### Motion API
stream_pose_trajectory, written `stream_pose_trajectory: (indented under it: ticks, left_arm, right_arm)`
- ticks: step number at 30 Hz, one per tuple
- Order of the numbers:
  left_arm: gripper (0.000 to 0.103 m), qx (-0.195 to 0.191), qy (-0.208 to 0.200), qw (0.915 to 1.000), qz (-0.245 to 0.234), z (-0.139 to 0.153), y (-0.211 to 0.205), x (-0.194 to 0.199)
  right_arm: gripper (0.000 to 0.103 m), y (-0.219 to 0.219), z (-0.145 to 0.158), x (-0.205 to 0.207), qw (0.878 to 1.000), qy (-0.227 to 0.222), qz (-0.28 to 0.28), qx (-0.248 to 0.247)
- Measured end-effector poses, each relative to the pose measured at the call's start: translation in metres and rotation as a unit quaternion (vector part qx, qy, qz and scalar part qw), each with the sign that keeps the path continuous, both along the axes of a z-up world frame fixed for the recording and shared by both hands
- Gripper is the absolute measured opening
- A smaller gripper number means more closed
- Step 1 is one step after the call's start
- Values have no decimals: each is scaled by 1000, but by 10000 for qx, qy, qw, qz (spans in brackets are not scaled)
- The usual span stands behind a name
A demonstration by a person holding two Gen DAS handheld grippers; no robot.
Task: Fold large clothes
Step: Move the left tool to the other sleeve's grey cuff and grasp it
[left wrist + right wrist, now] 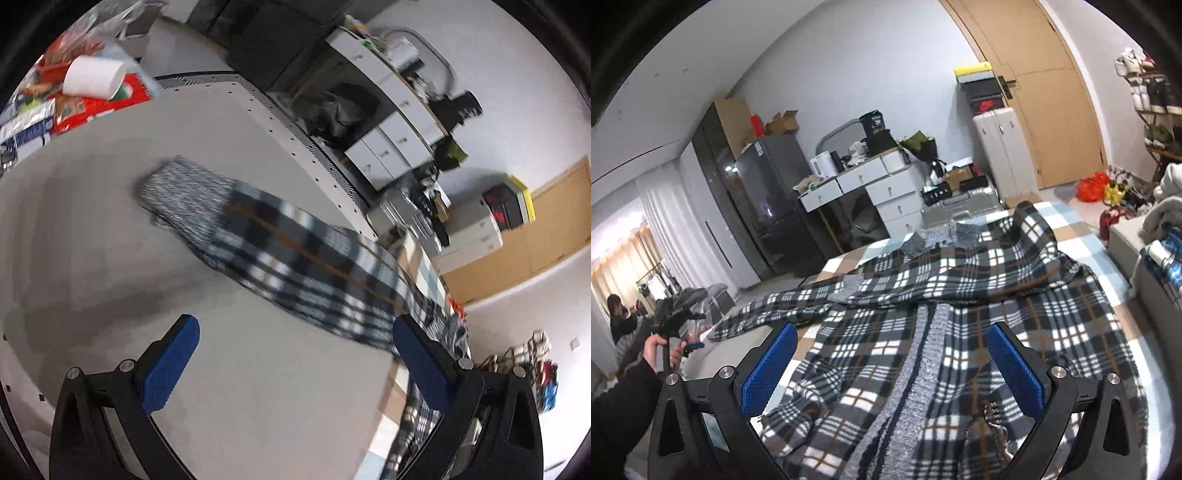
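Note:
A large plaid cardigan (942, 280) in black, white and tan lies spread on a checked cover (1082, 236), front up. Its grey knit placket (923, 354) runs down the middle and its grey collar (934, 234) is at the far end. My right gripper (893, 328) hovers open above the lower front, holding nothing. In the left wrist view one plaid sleeve (295, 254) stretches across a white table (110, 240) and ends in a grey cuff (177, 188). My left gripper (295, 325) is open, just short of the sleeve, nothing between its blue pads (170, 365).
A paper roll (92, 77) and red packets (92, 107) crowd the table's far left corner. Beyond the cover stand a white drawer unit (882, 184), a dark fridge (768, 199), a white suitcase (1004, 147) and a wooden door (1052, 92). A person (617, 314) sits far left.

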State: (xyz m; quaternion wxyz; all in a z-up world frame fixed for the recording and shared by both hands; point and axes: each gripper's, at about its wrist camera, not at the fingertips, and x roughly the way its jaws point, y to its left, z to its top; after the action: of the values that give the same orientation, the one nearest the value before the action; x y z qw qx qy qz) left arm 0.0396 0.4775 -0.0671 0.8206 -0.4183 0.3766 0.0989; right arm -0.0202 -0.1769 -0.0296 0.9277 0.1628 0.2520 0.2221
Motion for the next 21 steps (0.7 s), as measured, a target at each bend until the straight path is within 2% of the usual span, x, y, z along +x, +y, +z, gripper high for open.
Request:
stream_pose_trajectory:
  ticks: [4,13,16,18,19,20,21]
  left_arm:
    - [102,-153,-230,9996,74,-5,14,3]
    - [102,-505,-478,9974,207,-14,43,15]
    - [102,-439,-452,9976,299,-14,46,22]
    - [101,-259,-428,9982,329,-13,46,26]
    - [98,-138,-374,9986,357,-12,43,28]
    - [85,36,-274,9989,367,-12,42,29]
    - [68,183,-159,9989,411,-13,43,31]
  right_arm:
    - [103,3,-4,7,9999,138,7,70]
    - [103,28,-9,11,9990,176,42,-406]
    - [103,33,-11,12,9986,206,94,-481]
    - [103,35,-11,11,9984,157,90,-529]
    - [103,36,-10,11,9983,129,81,-557]
    - [103,37,-10,10,9982,104,81,-581]
    - [103,37,-10,10,9980,86,71,-618]
